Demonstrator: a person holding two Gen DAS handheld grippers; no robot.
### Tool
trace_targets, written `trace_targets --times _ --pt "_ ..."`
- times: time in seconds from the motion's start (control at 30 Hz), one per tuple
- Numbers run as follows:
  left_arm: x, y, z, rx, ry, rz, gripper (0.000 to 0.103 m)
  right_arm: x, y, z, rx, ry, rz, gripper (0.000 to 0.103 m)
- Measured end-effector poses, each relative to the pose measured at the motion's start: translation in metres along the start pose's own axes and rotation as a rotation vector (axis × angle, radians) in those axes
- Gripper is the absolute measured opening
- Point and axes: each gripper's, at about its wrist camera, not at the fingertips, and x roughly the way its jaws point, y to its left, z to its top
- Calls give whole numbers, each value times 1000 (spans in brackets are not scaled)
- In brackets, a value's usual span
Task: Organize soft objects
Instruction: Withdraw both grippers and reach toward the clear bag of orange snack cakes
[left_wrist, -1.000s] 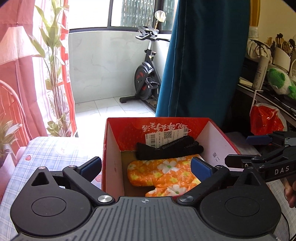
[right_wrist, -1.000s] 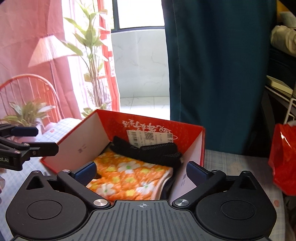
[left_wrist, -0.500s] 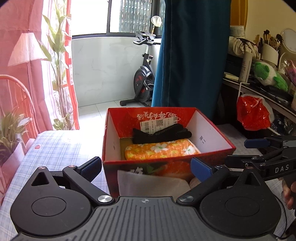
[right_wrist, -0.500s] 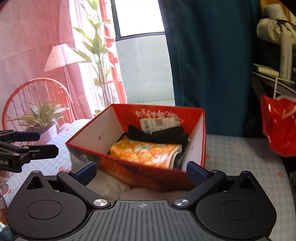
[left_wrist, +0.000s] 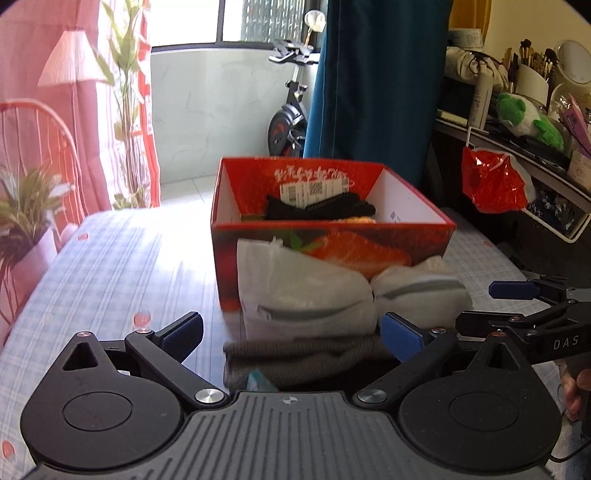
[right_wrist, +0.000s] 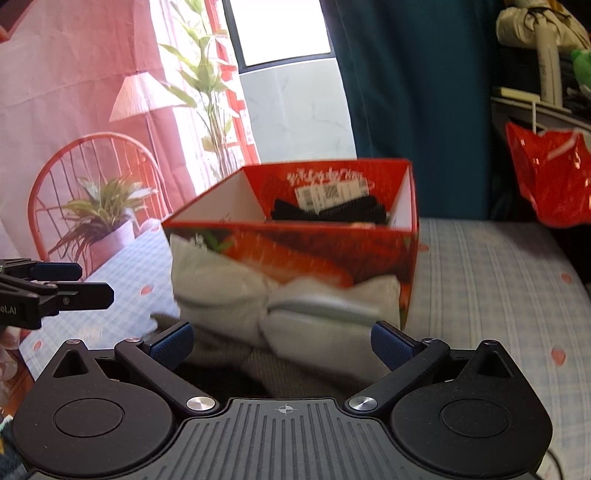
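A red cardboard box (left_wrist: 332, 236) (right_wrist: 295, 254) stands on the checked tablecloth. Inside it a black cloth (left_wrist: 317, 208) (right_wrist: 328, 212) lies over an orange floral one, whose edge barely shows. Two white folded soft items (left_wrist: 303, 291) (right_wrist: 314, 306) lean against the box's near side. A grey-brown knit cloth (left_wrist: 306, 356) (right_wrist: 236, 362) lies in front of them. My left gripper (left_wrist: 291, 332) is open just above the knit cloth. My right gripper (right_wrist: 280, 343) is open too, over the same pile. Nothing sits between either pair of fingers.
A red plastic bag (left_wrist: 495, 184) (right_wrist: 550, 177) hangs at the right by a cluttered dark shelf (left_wrist: 517, 140). A potted plant (left_wrist: 26, 221) and a red chair (right_wrist: 96, 177) stand to the left. A blue curtain (left_wrist: 376, 81) hangs behind the box.
Both grippers have pulled back and dropped lower from above the box. The white items and the knit cloth in front of the box have come into view.
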Motion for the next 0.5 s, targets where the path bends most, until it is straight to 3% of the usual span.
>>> trace_targets --times 0.33,0.5 --pt "-3 18 -36 -45 71 26 103 11 8 -40 55 50 25 85" --pt "-8 37 -52 -99 107 41 103 23 27 -45 10 77 57 79"
